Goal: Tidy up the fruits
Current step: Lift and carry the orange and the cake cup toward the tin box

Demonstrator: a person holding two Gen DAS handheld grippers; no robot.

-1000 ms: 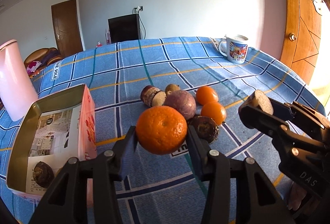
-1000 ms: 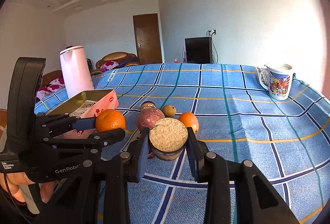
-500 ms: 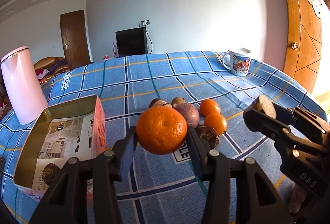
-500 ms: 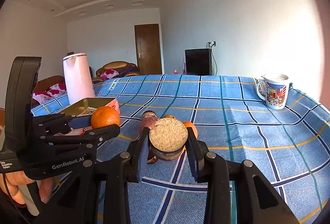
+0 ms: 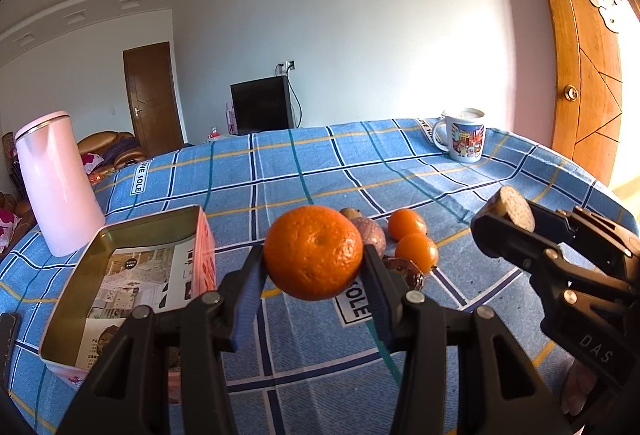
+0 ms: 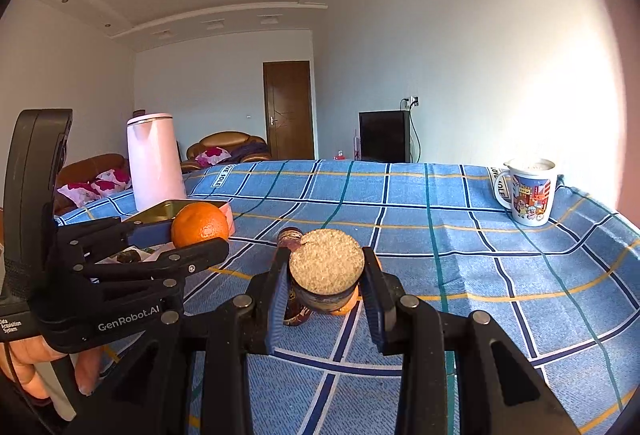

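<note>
Above the blue checked tablecloth, left gripper clamped on 1 orange and right gripper clamped on 1 cut fruit half, both lifted clear, probably for carrying to the open tin box at left. Legible: "SOLE" on the cloth, "GenRobot.AI" and "DAS" on the gripper bodies.
</note>
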